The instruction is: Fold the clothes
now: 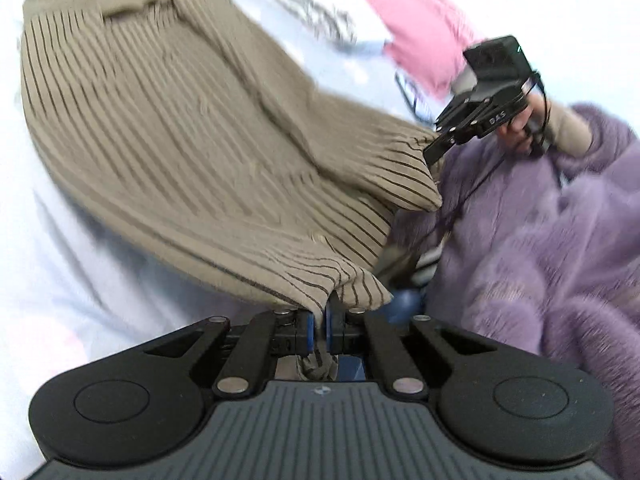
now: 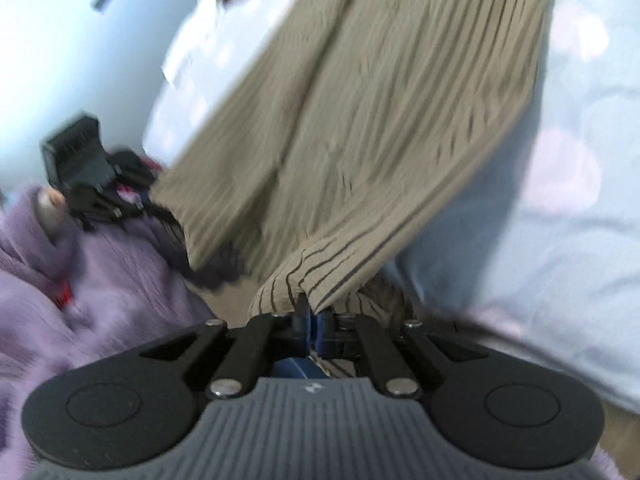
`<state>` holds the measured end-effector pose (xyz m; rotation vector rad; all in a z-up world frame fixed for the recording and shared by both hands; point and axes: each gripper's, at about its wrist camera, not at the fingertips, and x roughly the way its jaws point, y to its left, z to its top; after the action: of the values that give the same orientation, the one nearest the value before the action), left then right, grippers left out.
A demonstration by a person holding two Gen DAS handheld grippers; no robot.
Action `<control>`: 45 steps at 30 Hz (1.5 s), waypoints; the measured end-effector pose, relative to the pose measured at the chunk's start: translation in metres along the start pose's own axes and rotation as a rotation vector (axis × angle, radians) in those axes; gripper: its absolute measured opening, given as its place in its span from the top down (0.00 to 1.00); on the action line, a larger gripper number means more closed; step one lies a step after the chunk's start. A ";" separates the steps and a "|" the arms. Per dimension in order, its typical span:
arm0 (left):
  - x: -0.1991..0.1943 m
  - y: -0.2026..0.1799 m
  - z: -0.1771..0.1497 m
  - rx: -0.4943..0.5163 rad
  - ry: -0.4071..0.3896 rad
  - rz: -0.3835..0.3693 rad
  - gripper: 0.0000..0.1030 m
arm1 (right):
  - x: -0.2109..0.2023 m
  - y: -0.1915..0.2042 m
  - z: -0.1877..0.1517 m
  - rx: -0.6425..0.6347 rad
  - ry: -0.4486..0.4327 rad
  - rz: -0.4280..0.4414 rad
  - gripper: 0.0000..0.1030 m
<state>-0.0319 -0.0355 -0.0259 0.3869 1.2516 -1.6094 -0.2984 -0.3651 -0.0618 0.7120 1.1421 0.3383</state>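
Observation:
A tan shirt with thin dark stripes (image 1: 192,128) stretches from the pale bedsheet (image 1: 72,280) toward me. My left gripper (image 1: 319,322) is shut on one bunched corner of its hem. In the left wrist view the right gripper (image 1: 436,148) grips the other corner at the right, held by a hand. The right wrist view shows the same striped shirt (image 2: 380,120) hanging away over the sheet, with my right gripper (image 2: 311,320) shut on a pinched fold of it. The left gripper's body (image 2: 92,184) shows blurred at the left there; its fingertips are hidden.
The person's fuzzy purple sleeve and top (image 1: 540,240) fill the right side. A pink garment (image 1: 416,28) and a patterned cloth (image 1: 316,4) lie at the far end of the bed. The white sheet (image 2: 560,160) spreads on the right; a pale wall (image 2: 60,60) stands at the left.

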 end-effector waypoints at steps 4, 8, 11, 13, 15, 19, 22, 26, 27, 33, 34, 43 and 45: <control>-0.018 0.004 0.018 0.000 -0.101 0.021 0.97 | -0.029 0.007 0.015 -0.007 -0.130 0.006 0.97; -0.059 0.021 0.039 -0.017 -0.220 0.065 0.97 | -0.047 0.005 0.036 -0.016 -0.235 -0.019 0.97; -0.077 0.038 0.054 -0.034 -0.282 0.110 0.97 | -0.059 -0.002 0.054 0.001 -0.309 -0.045 0.97; -0.078 0.052 0.070 -0.056 -0.313 0.143 0.97 | -0.070 -0.012 0.069 0.027 -0.359 -0.065 0.97; -0.072 0.074 0.085 -0.088 -0.347 0.167 0.97 | -0.081 -0.024 0.086 0.053 -0.404 -0.087 0.97; -0.064 0.111 0.109 -0.161 -0.423 0.186 0.97 | -0.084 -0.041 0.120 0.093 -0.486 -0.124 0.97; -0.054 0.132 0.126 -0.197 -0.424 0.229 0.97 | -0.069 -0.053 0.144 0.101 -0.523 -0.154 0.97; -0.041 0.161 0.138 -0.265 -0.407 0.285 0.97 | -0.052 -0.070 0.172 0.119 -0.526 -0.195 0.97; -0.037 0.168 0.140 -0.280 -0.398 0.298 0.97 | -0.047 -0.074 0.179 0.123 -0.518 -0.207 0.97; -0.003 0.192 0.150 -0.319 -0.286 0.388 0.96 | -0.015 -0.095 0.203 0.136 -0.447 -0.293 0.92; 0.000 0.193 0.151 -0.321 -0.271 0.404 0.94 | -0.015 -0.094 0.202 0.131 -0.446 -0.305 0.88; -0.002 0.169 0.137 -0.275 -0.252 0.437 0.54 | -0.024 -0.077 0.186 0.074 -0.448 -0.409 0.50; -0.005 0.159 0.127 -0.251 -0.245 0.455 0.54 | -0.026 -0.074 0.182 0.061 -0.448 -0.432 0.47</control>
<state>0.1443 -0.1329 -0.0542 0.2803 1.0690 -1.0643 -0.1504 -0.4964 -0.0508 0.5396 0.8482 -0.2156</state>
